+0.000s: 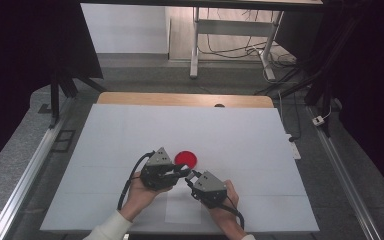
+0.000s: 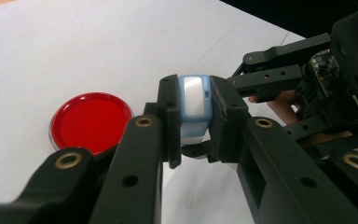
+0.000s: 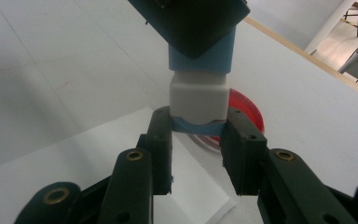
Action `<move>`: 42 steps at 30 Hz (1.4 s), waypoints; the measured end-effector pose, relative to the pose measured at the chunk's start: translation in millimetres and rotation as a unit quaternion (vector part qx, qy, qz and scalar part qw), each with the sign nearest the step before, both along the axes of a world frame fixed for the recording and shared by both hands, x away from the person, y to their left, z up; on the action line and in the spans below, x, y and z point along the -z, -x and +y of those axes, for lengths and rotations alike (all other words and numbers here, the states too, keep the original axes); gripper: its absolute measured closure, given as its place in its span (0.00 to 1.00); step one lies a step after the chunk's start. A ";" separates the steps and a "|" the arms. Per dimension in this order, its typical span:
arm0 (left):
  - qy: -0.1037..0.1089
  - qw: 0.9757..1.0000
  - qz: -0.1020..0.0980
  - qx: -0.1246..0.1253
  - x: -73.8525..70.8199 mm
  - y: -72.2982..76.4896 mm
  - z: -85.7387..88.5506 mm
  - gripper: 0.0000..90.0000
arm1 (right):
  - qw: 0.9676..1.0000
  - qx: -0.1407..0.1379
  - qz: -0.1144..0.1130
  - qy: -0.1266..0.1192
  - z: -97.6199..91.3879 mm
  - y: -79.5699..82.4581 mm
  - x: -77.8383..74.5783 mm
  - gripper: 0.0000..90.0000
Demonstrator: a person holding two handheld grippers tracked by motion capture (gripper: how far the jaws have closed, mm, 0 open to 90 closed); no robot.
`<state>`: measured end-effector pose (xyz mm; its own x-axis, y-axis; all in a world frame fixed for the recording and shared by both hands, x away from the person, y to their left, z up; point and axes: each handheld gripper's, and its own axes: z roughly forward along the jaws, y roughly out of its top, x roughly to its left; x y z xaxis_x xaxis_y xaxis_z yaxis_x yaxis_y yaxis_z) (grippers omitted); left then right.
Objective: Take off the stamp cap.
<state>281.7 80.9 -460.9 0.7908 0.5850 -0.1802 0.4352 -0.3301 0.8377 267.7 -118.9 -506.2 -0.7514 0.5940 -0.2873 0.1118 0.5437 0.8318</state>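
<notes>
While both grippers pinch the blue-and-white block [image 2: 195,105] | left gripper [image 2: 196,135] clamps blue end, right gripper [image 3: 199,144] white end | pull-apart pending | red lid [image 1: 186,159] just beyond.

Table [image 1: 130,130] sheet evenly lit from overhead, bright but no hard glare; surroundings at the left and right edges fall into near black. Shadows soft and faint. High view slightly grainy. Gripper views: near jaws soft, out of focus; far background mildly blurred.
</notes>
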 end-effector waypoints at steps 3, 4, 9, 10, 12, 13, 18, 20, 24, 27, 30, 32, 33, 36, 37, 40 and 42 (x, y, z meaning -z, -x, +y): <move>-0.001 1.000 0.001 0.001 0.1 -0.2 0.2 0.84 | 1.000 0.000 -0.001 0.007 0.2 0.3 -0.3 0.72; 0.000 1.000 0.002 0.001 0.0 -0.3 0.3 0.84 | 1.000 -0.001 -0.003 0.007 0.3 0.3 -0.1 0.72; 0.000 1.000 0.004 0.001 0.0 -0.4 0.7 0.84 | 1.000 -0.004 -0.010 0.009 0.3 0.7 0.4 0.72; 0.000 1.000 0.004 0.001 0.0 -0.5 0.7 0.84 | 1.000 -0.004 -0.011 0.010 0.1 0.8 0.5 0.72; 0.000 1.000 0.004 0.001 0.1 -0.5 0.6 0.84 | 1.000 -0.002 -0.010 0.012 -0.2 1.2 0.5 0.72; 0.000 1.000 0.004 0.001 0.1 -0.5 0.6 0.84 | 1.000 -0.002 -0.010 0.011 -0.2 1.2 0.7 0.72; 0.004 1.000 0.001 0.002 -0.4 0.0 1.0 0.84 | 1.000 0.005 -0.013 0.000 -0.5 2.8 1.6 0.72; 0.005 1.000 0.001 0.002 -0.5 0.1 1.2 0.84 | 1.000 0.007 -0.014 -0.002 -0.1 3.4 1.5 0.73; 0.004 1.000 0.002 0.002 -0.4 -0.1 1.2 0.84 | 1.000 0.003 -0.014 0.003 -0.1 2.9 1.0 0.73; 0.007 1.000 0.003 0.003 -0.7 -0.1 1.8 0.84 | 1.000 -0.002 -0.017 0.012 -0.7 2.5 -0.7 0.73; 0.007 1.000 0.004 0.004 -0.6 -0.1 1.8 0.84 | 1.000 -0.006 -0.019 0.018 -1.2 2.1 -1.7 0.73; 0.007 1.000 0.003 0.003 -0.6 -0.1 1.9 0.84 | 0.999 -0.010 -0.021 0.022 -1.2 1.9 -1.5 0.73; 0.011 1.000 -0.004 -0.003 -1.6 0.4 3.2 0.84 | 0.999 -0.013 -0.025 0.027 -1.0 1.8 -1.1 0.73; 0.027 0.999 -0.016 -0.023 -7.8 0.3 13.8 0.84 | 0.999 -0.017 -0.018 0.049 -1.6 0.4 4.7 0.73; 0.033 0.999 -0.014 -0.024 -8.6 -0.1 17.1 0.84 | 0.999 -0.015 -0.015 0.043 -2.2 -0.3 6.0 0.73; 0.034 0.999 -0.009 -0.023 -7.8 -0.5 19.0 0.84 | 0.999 -0.011 -0.012 0.034 -3.3 -1.4 4.0 0.73; 0.031 0.999 -0.007 -0.019 -7.0 -0.4 16.4 0.84 | 1.000 -0.010 -0.011 0.026 -4.3 -1.7 3.5 0.73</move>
<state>282.1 97.4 -453.9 0.7714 0.6022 -0.2057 0.4339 -0.2613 0.8622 269.5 -123.2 -509.8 -0.7565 0.5626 -0.3334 0.0831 0.5884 0.8043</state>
